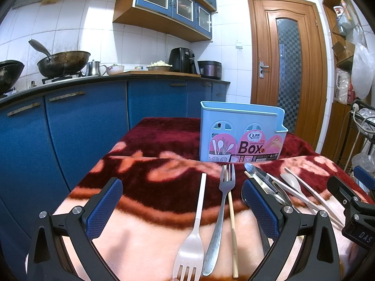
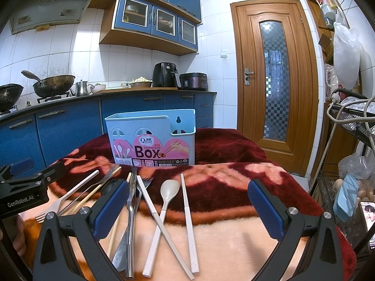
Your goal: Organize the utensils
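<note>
Both tongs are held spread with nothing between their pads: the left tongs [image 1: 181, 207] above a beige plastic fork [image 1: 190, 253], a metal fork [image 1: 221, 213] and a wooden chopstick [image 1: 232, 220], the right tongs [image 2: 188, 210] above a beige spoon [image 2: 161, 213] and two beige chopsticks [image 2: 188, 222]. The utensils are laid loose on the blanket-covered desk [image 2: 222, 180]. A light blue chopsticks box [image 2: 151, 138] is stood upright behind them, apart from the utensils.
</note>
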Available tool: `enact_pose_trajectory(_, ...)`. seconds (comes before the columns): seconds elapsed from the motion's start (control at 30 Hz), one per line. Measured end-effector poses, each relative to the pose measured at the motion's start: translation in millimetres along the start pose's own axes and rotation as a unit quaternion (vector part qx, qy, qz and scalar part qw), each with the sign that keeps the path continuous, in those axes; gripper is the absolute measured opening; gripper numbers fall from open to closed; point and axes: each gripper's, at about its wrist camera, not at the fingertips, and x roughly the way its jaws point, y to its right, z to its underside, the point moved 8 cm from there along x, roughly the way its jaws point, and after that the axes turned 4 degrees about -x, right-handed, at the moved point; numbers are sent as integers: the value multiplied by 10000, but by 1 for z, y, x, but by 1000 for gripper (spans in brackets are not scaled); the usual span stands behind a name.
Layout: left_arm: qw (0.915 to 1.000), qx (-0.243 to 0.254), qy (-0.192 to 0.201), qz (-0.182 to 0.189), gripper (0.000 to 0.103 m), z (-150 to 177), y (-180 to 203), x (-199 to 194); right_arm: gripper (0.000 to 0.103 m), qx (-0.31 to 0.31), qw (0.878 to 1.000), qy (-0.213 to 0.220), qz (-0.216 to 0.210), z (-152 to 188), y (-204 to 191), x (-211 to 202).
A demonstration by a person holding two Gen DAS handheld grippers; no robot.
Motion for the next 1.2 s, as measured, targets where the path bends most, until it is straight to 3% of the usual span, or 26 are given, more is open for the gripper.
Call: enact_pose_trajectory(1.2, 9999, -21, -129, -13, 102, -5, -8, 4, 103, 36, 9997, -199, -148, -4, 2, 3)
